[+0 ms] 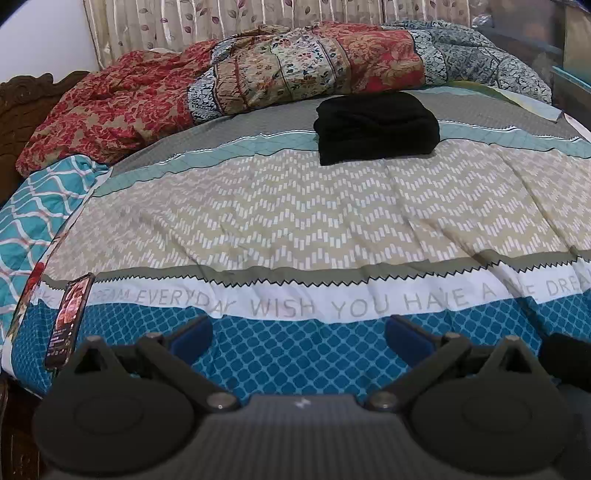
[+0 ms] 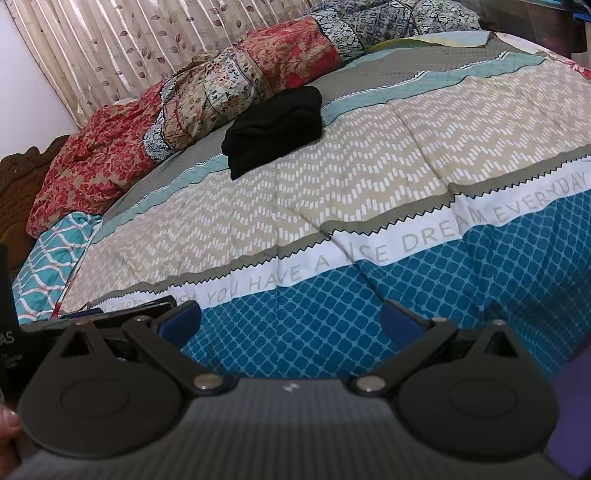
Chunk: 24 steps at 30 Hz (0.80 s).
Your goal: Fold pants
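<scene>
The black pants (image 1: 376,127) lie folded in a compact stack on the patterned bedspread (image 1: 295,206), far across the bed. They also show in the right wrist view (image 2: 273,127), up and to the left. My left gripper (image 1: 297,332) is open and empty, low over the near blue edge of the bed, far from the pants. My right gripper (image 2: 291,319) is open and empty, also over the near blue band. Blue pads (image 1: 404,334) face each other with a wide gap.
A crumpled floral quilt (image 1: 221,85) lies along the far side under the curtain (image 1: 221,18). A phone (image 1: 70,317) lies at the near left edge. A teal pillow (image 1: 37,206) and a carved wooden headboard (image 1: 22,110) are at left.
</scene>
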{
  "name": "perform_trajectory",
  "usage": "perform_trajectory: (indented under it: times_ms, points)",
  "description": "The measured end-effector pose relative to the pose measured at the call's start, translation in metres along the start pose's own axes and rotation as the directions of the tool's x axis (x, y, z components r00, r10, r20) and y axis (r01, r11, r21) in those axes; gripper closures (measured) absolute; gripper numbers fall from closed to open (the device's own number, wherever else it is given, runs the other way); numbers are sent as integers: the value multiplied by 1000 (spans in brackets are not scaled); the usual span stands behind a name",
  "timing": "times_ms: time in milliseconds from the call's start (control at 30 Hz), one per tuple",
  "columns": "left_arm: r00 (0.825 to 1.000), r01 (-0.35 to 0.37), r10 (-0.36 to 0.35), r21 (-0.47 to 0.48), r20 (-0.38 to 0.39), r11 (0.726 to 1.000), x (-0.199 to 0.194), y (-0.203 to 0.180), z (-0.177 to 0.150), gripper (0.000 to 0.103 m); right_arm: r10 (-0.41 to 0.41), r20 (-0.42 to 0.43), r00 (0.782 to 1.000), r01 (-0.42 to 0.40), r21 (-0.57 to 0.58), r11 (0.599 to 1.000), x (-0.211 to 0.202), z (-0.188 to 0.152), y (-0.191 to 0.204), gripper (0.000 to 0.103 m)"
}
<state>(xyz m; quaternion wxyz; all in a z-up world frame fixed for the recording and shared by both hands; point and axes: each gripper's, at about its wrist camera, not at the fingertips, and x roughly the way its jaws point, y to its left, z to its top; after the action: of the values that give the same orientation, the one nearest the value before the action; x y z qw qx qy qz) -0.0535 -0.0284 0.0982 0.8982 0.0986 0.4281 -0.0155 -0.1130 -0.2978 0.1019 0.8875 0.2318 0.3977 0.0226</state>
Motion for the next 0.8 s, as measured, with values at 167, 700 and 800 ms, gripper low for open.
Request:
perform_trajectory:
  times_ms: [167, 700, 800]
  points:
    - [1000, -18, 18, -8, 12, 1000, -1, 4, 1, 0, -13, 7, 1000, 13, 15, 1000, -1, 1, -4, 0]
    - [997, 35, -36, -27, -66, 999, 2, 8, -4, 0, -47, -22, 999, 47, 21, 999, -1, 1, 1, 0]
    - [996, 39, -42, -40, -76, 998, 5, 11, -4, 0, -50, -31, 998, 51, 14, 999, 0, 0, 3, 0]
